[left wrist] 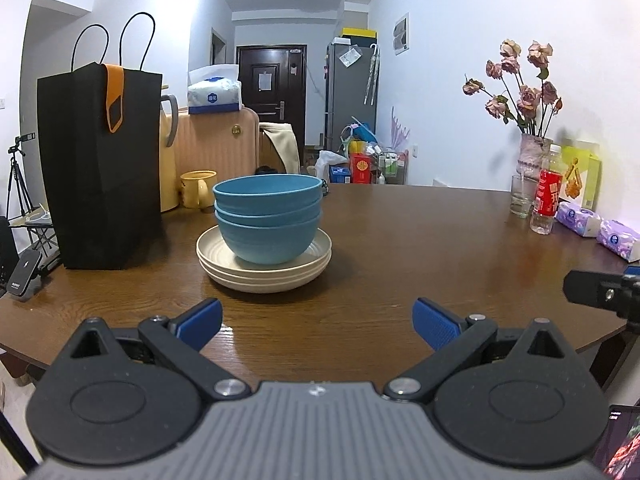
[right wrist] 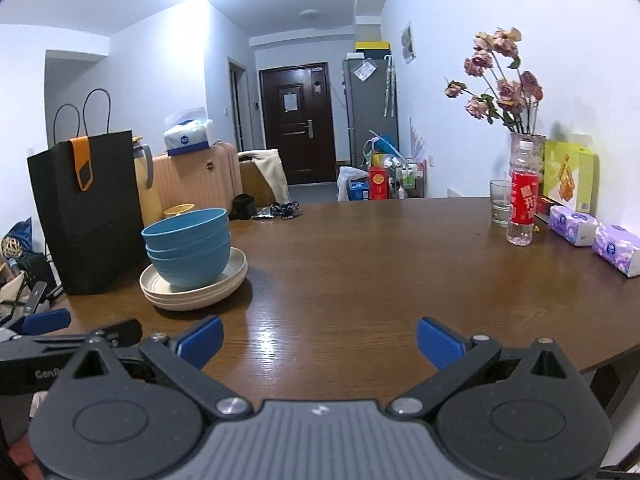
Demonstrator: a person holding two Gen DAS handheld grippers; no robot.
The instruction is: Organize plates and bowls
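Three blue bowls (left wrist: 267, 220) sit nested one inside another on top of a stack of cream plates (left wrist: 264, 266), all gathered into a single pile on the left part of the brown table (left wrist: 400, 240), just beside a tall black paper bag (left wrist: 100, 168). Nesting like with like keeps the pile compact and steady, and the wide plates at the bottom make a firm base for the rounder bowls; judged from this, the sorting looks done or nearly done. The left gripper (left wrist: 318, 320) sits at the near edge of the table, pointed straight at the pile but well apart from it, its blue pads spread wide and holding nothing. The right gripper (right wrist: 319, 340) is also at the near edge, further right, facing bare table, likewise released and empty. A bottle (right wrist: 522, 196), a glass (right wrist: 500, 202) and a vase of dried roses (right wrist: 524, 152) stand at the far right, clear of the pile.
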